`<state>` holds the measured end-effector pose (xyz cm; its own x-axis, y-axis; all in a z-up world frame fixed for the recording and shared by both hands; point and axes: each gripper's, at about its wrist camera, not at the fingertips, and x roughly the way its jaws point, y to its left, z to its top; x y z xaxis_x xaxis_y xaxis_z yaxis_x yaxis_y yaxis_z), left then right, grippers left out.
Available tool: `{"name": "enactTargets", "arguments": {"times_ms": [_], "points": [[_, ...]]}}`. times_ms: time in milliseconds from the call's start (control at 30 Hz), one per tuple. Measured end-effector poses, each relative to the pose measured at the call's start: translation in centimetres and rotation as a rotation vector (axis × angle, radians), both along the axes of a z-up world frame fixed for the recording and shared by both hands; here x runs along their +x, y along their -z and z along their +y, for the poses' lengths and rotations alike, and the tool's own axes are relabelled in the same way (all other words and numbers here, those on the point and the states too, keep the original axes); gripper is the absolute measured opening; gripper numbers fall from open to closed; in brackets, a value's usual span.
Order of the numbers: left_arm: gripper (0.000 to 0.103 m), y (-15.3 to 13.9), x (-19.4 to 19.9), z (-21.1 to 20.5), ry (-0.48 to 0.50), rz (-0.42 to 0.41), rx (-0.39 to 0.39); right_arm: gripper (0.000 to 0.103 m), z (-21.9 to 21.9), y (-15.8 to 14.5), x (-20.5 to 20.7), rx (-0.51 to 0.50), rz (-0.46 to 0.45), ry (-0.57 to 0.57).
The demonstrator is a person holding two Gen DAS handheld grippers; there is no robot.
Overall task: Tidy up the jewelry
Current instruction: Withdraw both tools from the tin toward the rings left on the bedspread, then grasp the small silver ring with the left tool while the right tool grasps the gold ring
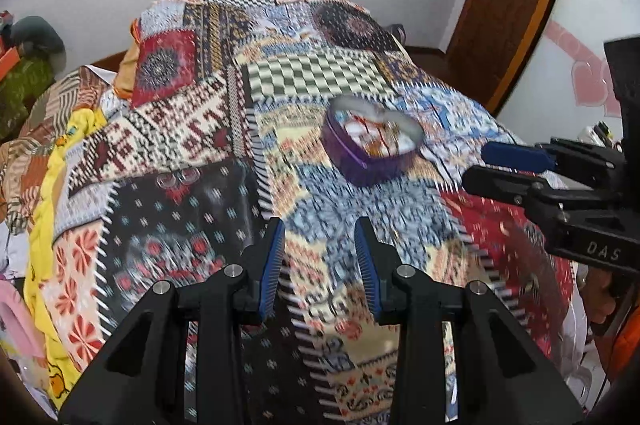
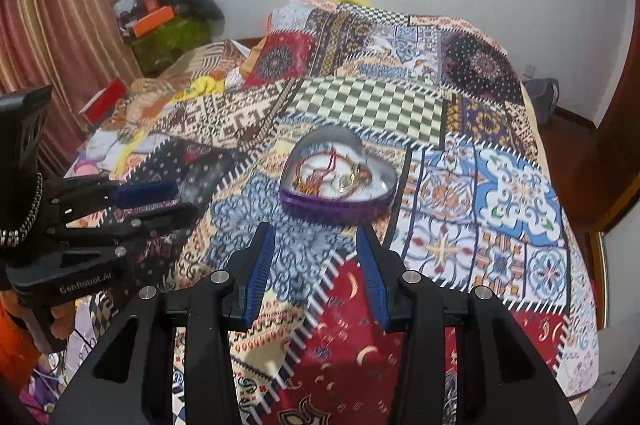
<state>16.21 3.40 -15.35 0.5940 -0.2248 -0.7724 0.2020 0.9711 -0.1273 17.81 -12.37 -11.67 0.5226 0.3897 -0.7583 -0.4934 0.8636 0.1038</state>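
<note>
A heart-shaped purple box (image 2: 338, 181) stands open on the patchwork bedspread (image 2: 500, 193) near the middle of the bed, with no lid on it. Inside, on a pale lining, lies a tangle of jewelry (image 2: 340, 177): red cords, gold-coloured rings or bangles, and small beaded pieces that overlap, so single items are hard to tell apart. A clear, glassy item (image 1: 176, 181) lies on a dark patch of the bedspread to the left of the box; its kind cannot be told.

The left hand-held gripper (image 1: 320, 265) hovers above the bedspread short of the box, jaws apart with nothing between them. The right hand-held gripper (image 2: 316, 269) does likewise on the near side of the box, jaws apart and empty. Each appears at the edge of the other's view, so the two stand close side by side.

Risks, as judgement:
- The pieces are entangled; lifting one cord would probably drag others out and spill them onto the busy pattern, where small items are easily lost.
- The box is light and rests on soft bedding; a push on its rim could tip or slide it.
- Thin cords and rings may slip from the ribbed pads if gripped off-centre.
- The two tools work near each other and could collide over the box.
</note>
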Motion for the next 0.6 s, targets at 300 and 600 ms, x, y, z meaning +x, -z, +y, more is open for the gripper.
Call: {"name": "enactTargets", "arguments": {"times_ms": [300,600], "points": [[0.035,2.9,-0.8,-2.1,0.048,0.074,-0.021,0.039,-0.1,1.1,-0.6,-0.017,0.037,-0.001],[0.018,3.6,0.3,-2.6,0.047,0.078,-0.044,0.039,0.0,1.4,-0.4,-0.028,0.036,-0.009]]}}
